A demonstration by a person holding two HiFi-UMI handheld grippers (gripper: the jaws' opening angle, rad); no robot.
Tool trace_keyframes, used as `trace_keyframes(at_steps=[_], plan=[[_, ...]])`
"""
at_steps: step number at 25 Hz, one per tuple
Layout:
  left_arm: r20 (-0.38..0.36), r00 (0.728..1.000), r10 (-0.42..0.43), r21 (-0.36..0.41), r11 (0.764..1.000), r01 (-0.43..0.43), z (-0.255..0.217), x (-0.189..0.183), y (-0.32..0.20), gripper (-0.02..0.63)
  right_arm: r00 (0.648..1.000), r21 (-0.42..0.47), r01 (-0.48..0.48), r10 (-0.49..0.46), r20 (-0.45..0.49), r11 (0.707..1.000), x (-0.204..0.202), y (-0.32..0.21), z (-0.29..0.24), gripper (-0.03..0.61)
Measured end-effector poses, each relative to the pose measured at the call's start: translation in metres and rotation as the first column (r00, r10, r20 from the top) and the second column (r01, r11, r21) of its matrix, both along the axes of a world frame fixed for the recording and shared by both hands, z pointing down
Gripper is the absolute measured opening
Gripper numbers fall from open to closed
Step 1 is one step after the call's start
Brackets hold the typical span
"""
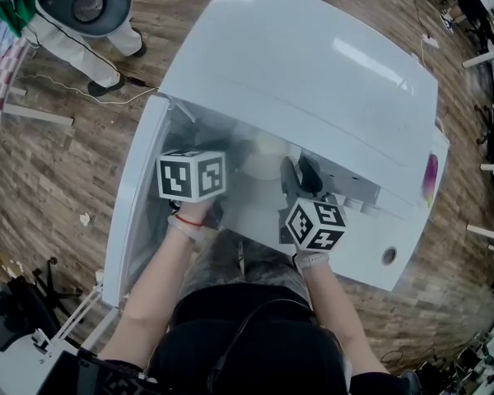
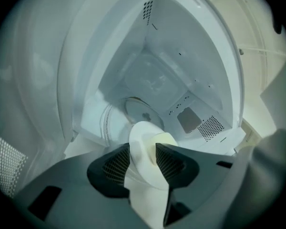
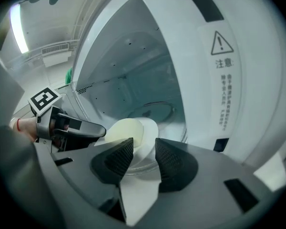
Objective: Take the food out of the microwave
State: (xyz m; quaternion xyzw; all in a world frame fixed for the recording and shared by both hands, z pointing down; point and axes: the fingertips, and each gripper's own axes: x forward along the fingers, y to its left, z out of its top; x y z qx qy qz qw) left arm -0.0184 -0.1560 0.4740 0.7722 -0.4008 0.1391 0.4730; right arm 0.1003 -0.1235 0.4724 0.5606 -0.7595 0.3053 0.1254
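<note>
Plate [image 3: 133, 132] perhaps resting on turntable [image 3: 168, 112].

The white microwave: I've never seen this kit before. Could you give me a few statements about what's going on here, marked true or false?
1. The door of the white microwave stands open. True.
2. The round white plate of pale yellow food lies on the wooden floor. False: it is at the microwave's opening, between the two hand-held grippers.
3. The left hand-held gripper has the plate's rim between its jaws. True.
4. The right hand-held gripper is far from the microwave. False: it reaches into the opening, with its jaws on either side of the plate's edge.
</note>
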Motion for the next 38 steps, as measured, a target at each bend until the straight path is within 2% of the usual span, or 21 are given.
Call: trace_keyframes(at_steps=[6,12,21,23,25,28,34,38], plan=[[-0.038,0.999,-0.007,-0.021,1.0,0.006,-0.003,0.0,0.015,0.176,1.0,-0.006,0.015,-0.015,0.014,1.0,0.002,0.0,-0.003,0.156],[-0.02,1.0,-0.004,-0.033,0.999,0.003,0.001,-0.006,0.032,0.176,0.994,0.038,0.106,-0.105,-0.036,0.994,-0.005,0.003,-0.009,0.156],[-0.074,0.997,0.002,-0.066,0.998,-0.007,0.0,-0.002,0.045,0.176,0.995,0.024,0.1,-0.1,-0.025,0.995,0.001,0.002,-0.003,0.156],[-0.1,0.995,0.022,-0.083,0.996,-0.03,0.003,0.002,0.05,0.176,0.994,0.017,0.108,-0.107,-0.037,0.994,0.002,0.004,0.0,0.156],[-0.166,0.986,0.033,-0.125,0.991,-0.054,0.004,0.008,0.055,0.176,0.992,0.021,0.117,-0.116,-0.045,0.993,0.001,0.004,0.001,0.155],[-0.267,0.964,-0.005,-0.184,0.982,-0.046,0.007,0.012,0.057,0.176,0.991,0.027,0.127,-0.125,-0.048,0.992,0.0,0.003,0.0,0.153],[-0.323,0.946,-0.01,-0.209,0.976,-0.061,0.015,0.019,0.059,0.176,0.989,0.028,0.14,-0.138,-0.05,0.99,0.0,0.005,0.002,0.146],[-0.37,0.929,0.001,-0.197,0.977,-0.079,0.013,0.025,0.061,0.176,0.988,0.03,0.148,-0.146,-0.053,0.989,0.001,0.006,0.002,0.146]])
